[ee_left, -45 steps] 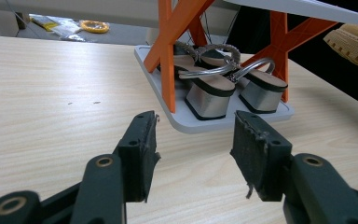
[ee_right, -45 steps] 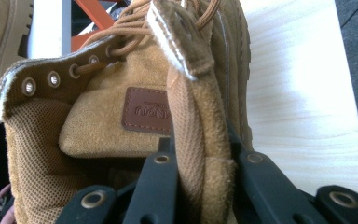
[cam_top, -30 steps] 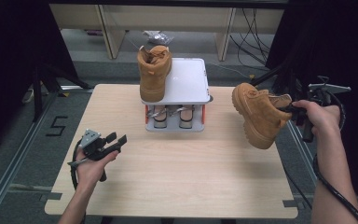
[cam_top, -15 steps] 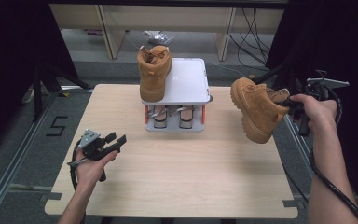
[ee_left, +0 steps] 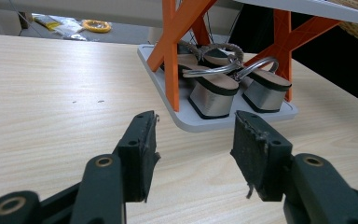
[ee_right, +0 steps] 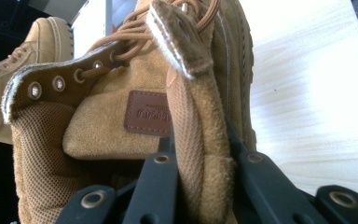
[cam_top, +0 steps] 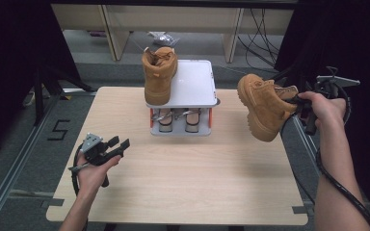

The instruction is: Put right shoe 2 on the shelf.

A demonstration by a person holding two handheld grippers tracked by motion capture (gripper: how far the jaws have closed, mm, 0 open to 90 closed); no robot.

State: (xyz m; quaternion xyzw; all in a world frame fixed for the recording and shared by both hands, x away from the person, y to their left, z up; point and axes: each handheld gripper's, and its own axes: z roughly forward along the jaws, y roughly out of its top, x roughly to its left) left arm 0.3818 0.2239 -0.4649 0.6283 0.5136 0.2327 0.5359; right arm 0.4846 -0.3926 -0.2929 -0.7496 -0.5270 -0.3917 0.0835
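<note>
A tan suede boot [cam_top: 265, 105] hangs in the air over the table's right edge, tipped on its side with the sole toward me. My right gripper [cam_top: 299, 102] is shut on the boot's collar [ee_right: 193, 154], jaws pinching the padded edge. A matching boot [cam_top: 158, 74] stands upright on the left of the white top shelf [cam_top: 195, 82] of a small rack. My left gripper [cam_top: 121, 146] rests low over the table's front left, open, nothing between its fingers [ee_left: 140, 154]; it faces the rack's base.
The rack has orange legs [ee_left: 173, 42] and a grey base [ee_left: 191, 122] bearing a pair of silver heeled sandals [ee_left: 212, 91]. The wooden table [cam_top: 192, 187] spreads bare in front of the rack. Cables and shelving lie on the floor beyond.
The right hand has carried the boot slightly up and left, toward the rack. The left gripper has stayed put.
</note>
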